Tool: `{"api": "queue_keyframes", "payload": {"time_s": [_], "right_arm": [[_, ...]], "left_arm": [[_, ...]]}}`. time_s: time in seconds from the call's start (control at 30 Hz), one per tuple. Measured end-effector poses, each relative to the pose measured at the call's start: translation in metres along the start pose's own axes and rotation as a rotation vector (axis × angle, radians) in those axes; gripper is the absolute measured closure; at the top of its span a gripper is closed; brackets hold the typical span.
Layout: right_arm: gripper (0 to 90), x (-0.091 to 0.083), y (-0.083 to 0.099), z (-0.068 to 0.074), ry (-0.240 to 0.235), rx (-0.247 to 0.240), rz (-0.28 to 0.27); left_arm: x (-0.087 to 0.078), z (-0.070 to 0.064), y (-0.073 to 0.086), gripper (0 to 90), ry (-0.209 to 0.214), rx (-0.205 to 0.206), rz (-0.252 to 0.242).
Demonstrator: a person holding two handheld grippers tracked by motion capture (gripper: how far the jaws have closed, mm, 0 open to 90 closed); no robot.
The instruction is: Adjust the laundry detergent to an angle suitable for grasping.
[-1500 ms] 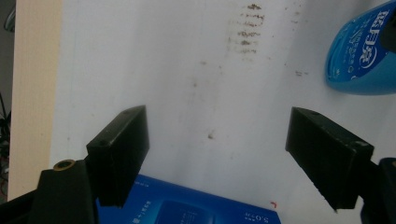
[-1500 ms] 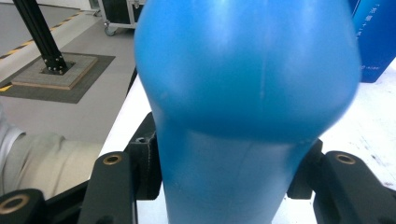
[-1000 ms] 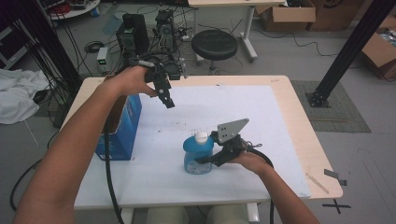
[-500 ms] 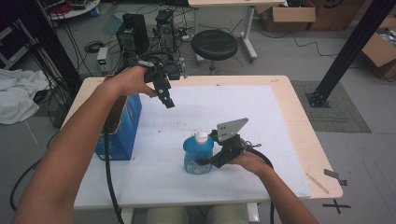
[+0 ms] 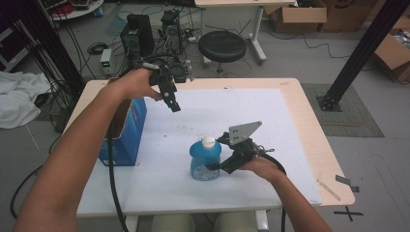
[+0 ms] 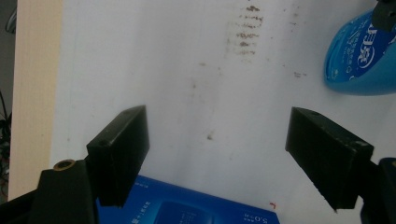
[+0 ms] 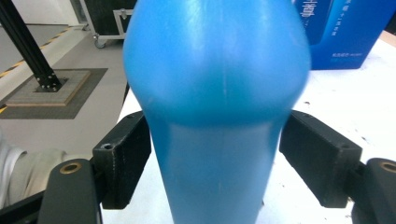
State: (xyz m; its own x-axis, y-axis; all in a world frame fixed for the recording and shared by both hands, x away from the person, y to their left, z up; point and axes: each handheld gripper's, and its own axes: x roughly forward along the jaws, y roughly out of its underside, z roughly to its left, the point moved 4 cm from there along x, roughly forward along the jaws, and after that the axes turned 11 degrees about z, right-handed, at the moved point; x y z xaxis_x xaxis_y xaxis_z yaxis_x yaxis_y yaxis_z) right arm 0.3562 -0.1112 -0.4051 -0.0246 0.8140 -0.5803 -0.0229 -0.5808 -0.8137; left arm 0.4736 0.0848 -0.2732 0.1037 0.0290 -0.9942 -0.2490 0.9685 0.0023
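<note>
Blue bottle [image 5: 205, 162] with white cap [image 5: 208, 141], upright on the white sheet [image 5: 232, 116] covering the bench [image 5: 309, 130], near the front edge and slightly right of centre. Clamped around its lower body by the right gripper [image 5: 220, 166], one black finger [image 7: 123, 158] pressed to each flank in the right gripper view, apparently to keep it steady and standing, perhaps ahead of a lift or a turn of the cap. Grey three-cornered plate [image 5: 243, 132] riding above that gripper, cable trailing back past the hand [image 5: 261, 166].

Further out, left gripper [image 5: 175, 106] poised in the air above the sheet's rear left part, well apart from the bottle, fingers [image 6: 119, 154] spread wide and grasping nothing; likely waiting its turn. Bottle's blue shoulder [image 6: 359, 56] at the upper right corner of the left gripper view.

Blue carton [image 5: 124, 130] standing at the bench's left edge, beneath the left forearm, top open. Beyond the bench: round black stool [image 5: 222, 46], electronics and cables on the floor, cardboard boxes [image 5: 300, 14] at the rear.
</note>
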Motion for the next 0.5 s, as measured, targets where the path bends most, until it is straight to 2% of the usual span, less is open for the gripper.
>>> {"api": "queue_keyframes", "payload": {"time_s": [0.5], "right_arm": [[15.3,-0.018,0.006,-0.001,0.029,0.050,0.009]], "left_arm": [[0.000,-0.001,-0.003,22.3,0.000,0.002,-0.002]]}}
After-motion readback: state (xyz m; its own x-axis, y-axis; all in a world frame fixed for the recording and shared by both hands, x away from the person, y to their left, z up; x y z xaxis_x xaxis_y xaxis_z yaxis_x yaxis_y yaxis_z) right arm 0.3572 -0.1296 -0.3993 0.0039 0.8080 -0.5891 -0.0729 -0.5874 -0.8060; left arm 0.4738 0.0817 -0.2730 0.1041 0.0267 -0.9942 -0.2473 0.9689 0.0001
